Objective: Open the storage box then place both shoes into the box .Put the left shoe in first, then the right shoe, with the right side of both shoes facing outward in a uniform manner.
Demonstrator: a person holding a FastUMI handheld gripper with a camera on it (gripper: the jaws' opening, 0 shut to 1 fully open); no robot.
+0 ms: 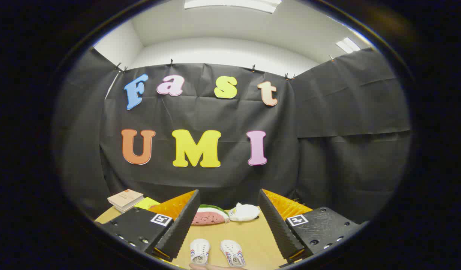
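Two small white shoes lie side by side on the tan table, toes pointing away: the left-hand shoe (199, 250) and the right-hand shoe (233, 252). They sit low between my two fingers. My gripper (228, 221) is open wide, held above the table, with nothing between its ridged black fingers (179, 228). A sliver of a hand (211, 267) shows just behind the shoes.
Beyond the fingers lie a watermelon-slice toy (209, 216) and a white plush toy (244, 212) near the back wall. A stack of books (125, 199) and a yellow pad (147, 203) sit at the table's back left.
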